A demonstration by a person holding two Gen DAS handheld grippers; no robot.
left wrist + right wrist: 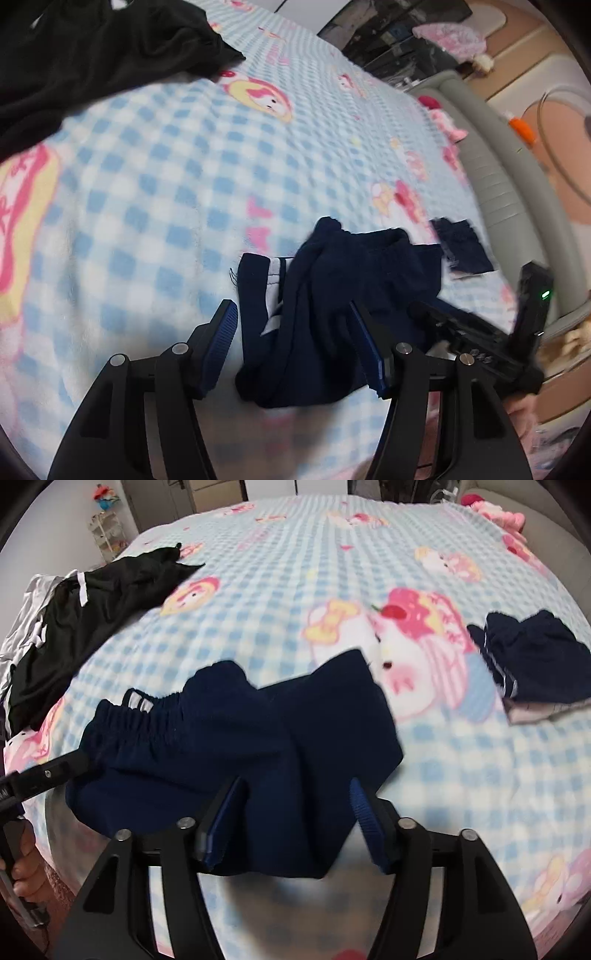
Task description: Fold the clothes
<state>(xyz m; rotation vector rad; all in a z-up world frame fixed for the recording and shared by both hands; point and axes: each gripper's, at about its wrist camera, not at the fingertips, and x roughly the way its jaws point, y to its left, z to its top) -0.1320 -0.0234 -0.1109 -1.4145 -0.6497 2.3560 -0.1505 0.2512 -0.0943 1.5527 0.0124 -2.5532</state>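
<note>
Both grippers' fingers (360, 805) gape around navy shorts (236, 734)

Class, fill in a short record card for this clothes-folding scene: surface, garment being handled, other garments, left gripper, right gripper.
surface: checked blanket with cartoon prints
garment being handled: navy shorts, crumpled, elastic waistband showing
other garments: black garment at the far left; small folded navy piece to the right
left gripper: open, fingers either side of the navy shorts
right gripper: open, shorts fabric between its fingers
</note>
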